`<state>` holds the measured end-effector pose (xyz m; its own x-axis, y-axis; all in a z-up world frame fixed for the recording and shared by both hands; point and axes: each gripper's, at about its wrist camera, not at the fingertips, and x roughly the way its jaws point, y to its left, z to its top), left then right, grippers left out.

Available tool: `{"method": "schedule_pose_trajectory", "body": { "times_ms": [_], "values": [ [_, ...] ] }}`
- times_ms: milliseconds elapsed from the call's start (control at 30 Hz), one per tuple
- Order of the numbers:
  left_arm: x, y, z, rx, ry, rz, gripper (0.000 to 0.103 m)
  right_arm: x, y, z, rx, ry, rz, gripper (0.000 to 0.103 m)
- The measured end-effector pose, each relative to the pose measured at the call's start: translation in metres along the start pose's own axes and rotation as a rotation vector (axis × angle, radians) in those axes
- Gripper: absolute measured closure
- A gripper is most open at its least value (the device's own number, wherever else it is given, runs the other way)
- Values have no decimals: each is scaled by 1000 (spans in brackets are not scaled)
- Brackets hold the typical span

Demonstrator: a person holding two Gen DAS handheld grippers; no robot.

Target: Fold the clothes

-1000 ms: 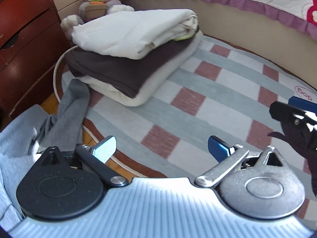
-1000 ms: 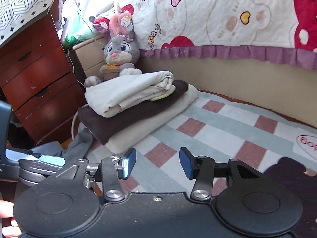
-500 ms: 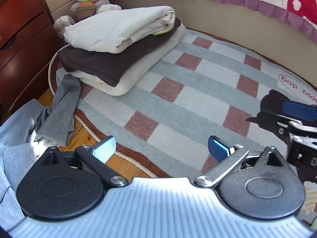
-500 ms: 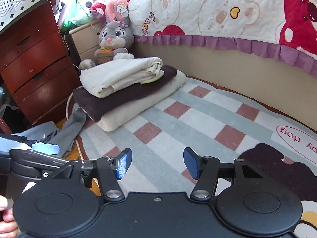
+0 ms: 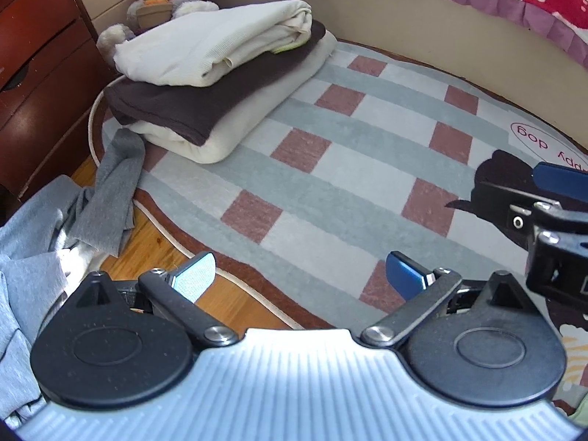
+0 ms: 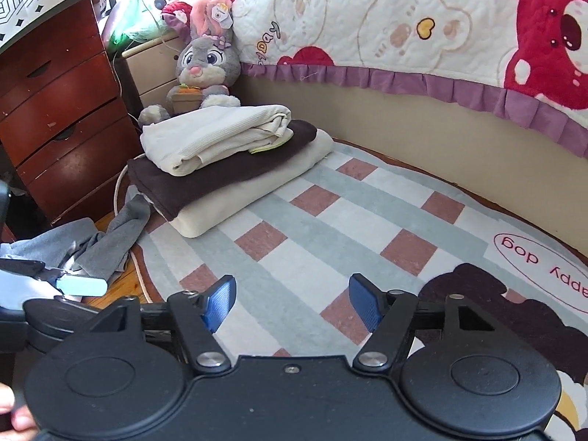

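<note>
A stack of folded clothes (image 5: 220, 73) (image 6: 228, 161) lies at the rug's far left corner: cream on top, dark brown under it, cream at the bottom. Crumpled grey clothing (image 5: 66, 220) (image 6: 92, 246) sprawls on the wooden floor, one sleeve reaching onto the rug. My left gripper (image 5: 299, 275) hangs open over the rug's near edge, with nothing between its fingers. My right gripper (image 6: 290, 301) is over the checked rug, its jaws opening and holding nothing. In the left wrist view the right gripper's blue fingertip (image 5: 558, 178) shows at the right edge.
A checked rug (image 5: 330, 154) (image 6: 349, 220) covers the floor beside a bed with a quilt (image 6: 404, 22). A plush rabbit (image 6: 204, 70) sits behind the stack. A red-brown chest of drawers (image 6: 55, 110) stands at the left. A hand (image 6: 14, 411) shows at the lower left.
Both grippers have drawn back from the folded stack, which now looks smaller and farther away. The right gripper's fingers have spread wider. More of the grey clothing shows.
</note>
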<state>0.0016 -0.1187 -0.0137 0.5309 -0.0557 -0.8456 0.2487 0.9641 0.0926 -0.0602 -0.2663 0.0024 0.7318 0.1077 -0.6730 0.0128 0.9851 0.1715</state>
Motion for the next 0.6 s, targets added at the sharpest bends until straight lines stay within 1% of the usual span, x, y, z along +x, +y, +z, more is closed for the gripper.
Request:
{"method": "schedule_pose_trajectory", "body": {
  "times_ms": [133,200,333,400,467,600],
  "values": [
    [0,-3,-2,8,-2,2,2,0,-1,-1,1,-3,1,30],
    [2,-5,-3,17,8,11,2,2,-3,-3,8,-7,5,25],
    [6,-6,-5,16,20,27,2,2,-10,-8,49,-23,19,25],
    [7,-6,-4,11,20,26,2,4,-10,-8,42,-8,17,25],
    [7,-7,-5,13,18,27,2,4,-9,-8,36,-11,3,24],
    [6,-8,-6,25,15,34,2,4,-9,-8,35,-5,1,24]
  ]
}}
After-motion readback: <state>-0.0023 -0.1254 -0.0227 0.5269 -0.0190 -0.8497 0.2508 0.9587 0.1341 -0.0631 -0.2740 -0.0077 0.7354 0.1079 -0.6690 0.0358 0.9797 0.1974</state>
